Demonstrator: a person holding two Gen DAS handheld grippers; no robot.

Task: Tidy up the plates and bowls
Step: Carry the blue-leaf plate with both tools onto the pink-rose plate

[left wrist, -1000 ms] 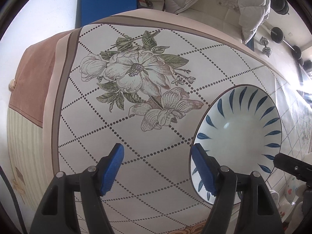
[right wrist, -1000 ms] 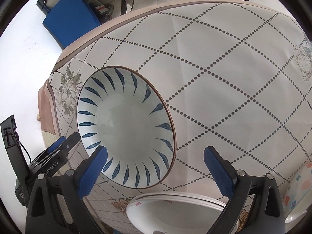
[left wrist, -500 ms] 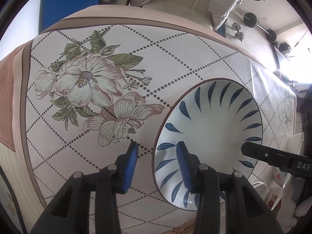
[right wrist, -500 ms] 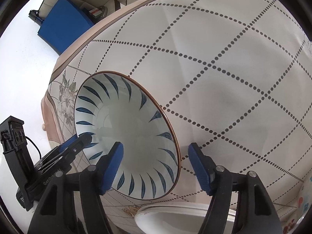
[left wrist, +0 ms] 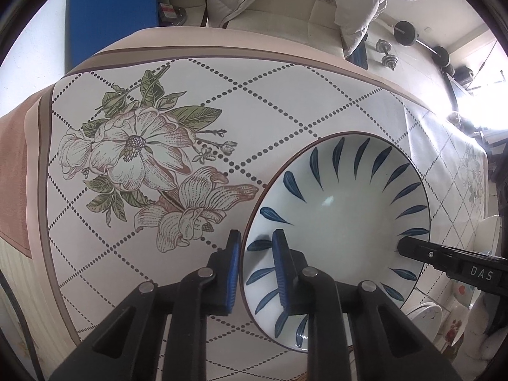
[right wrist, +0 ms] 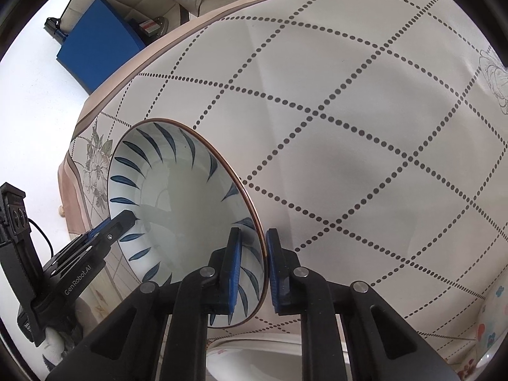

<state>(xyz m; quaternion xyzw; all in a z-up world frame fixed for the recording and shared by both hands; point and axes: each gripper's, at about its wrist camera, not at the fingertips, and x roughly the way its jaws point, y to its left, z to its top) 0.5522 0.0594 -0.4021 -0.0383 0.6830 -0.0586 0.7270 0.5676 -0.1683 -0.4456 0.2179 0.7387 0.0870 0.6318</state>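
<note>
A white bowl with blue leaf strokes and a brown rim (left wrist: 343, 203) (right wrist: 177, 197) rests on the flowered tablecloth (left wrist: 285, 104). My left gripper (left wrist: 255, 270) points down over the bowl's left rim. Its jaws are closing, one blue pad outside the wall and one inside, pressing on it. My right gripper (right wrist: 252, 266) straddles the opposite rim the same way, its jaws closing with the wall pinched between the pads. Each wrist view shows the other gripper's finger (left wrist: 412, 249) (right wrist: 120, 222) reaching into the bowl.
A stack of white plates (right wrist: 254, 358) lies just under the right gripper at the table's near edge. A flower-printed dish (right wrist: 489, 333) sits at the right. Beyond the table are a blue box (left wrist: 111, 16), a sofa with a pale jacket (left wrist: 285, 0) and dumbbells (left wrist: 390, 57).
Both grippers went from wide open to nearly shut, each now straddling the bowl's rim. The left gripper shifted right over the bowl's edge. The bowl has stayed on the cloth.
</note>
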